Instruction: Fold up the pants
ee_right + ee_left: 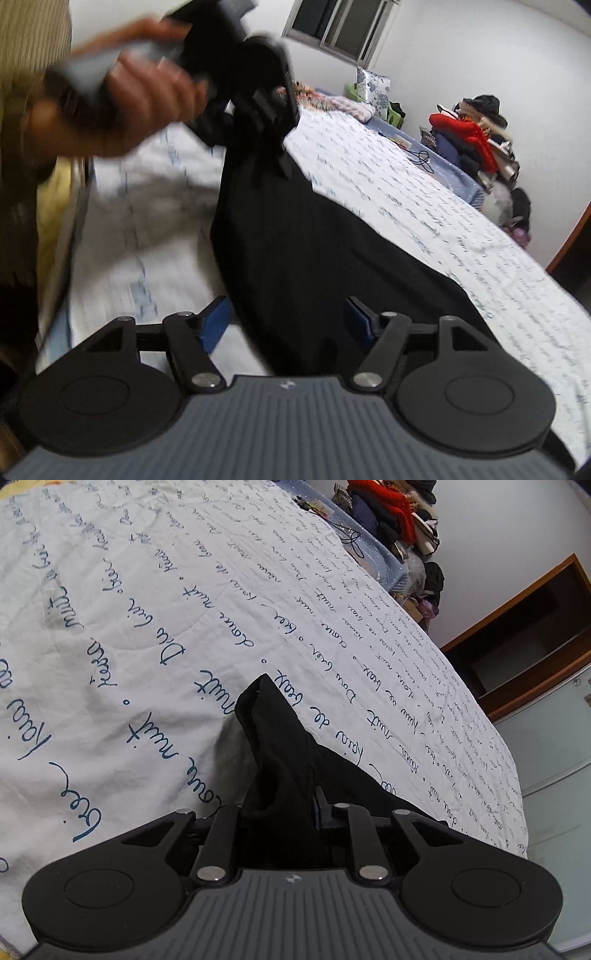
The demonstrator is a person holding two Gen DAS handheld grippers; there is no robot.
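Observation:
The black pants [306, 258] hang over the white bedspread with blue script [424, 206]. In the left wrist view my left gripper [295, 805] is shut on a bunched edge of the pants [280, 746], which stick up between the jaws and hide the fingertips. In the right wrist view my right gripper [291, 325] is open, its blue pads [214, 328] standing on either side of the hanging cloth without closing on it. The left gripper [266, 147], held in a hand, shows there too, lifting the pants' upper edge.
A pile of clothes with a red jacket [476, 144] sits at the bed's far corner. A dark cable [351, 539] lies on a blue blanket. A wooden door frame [517, 627] and a grey cabinet [554, 757] stand right of the bed.

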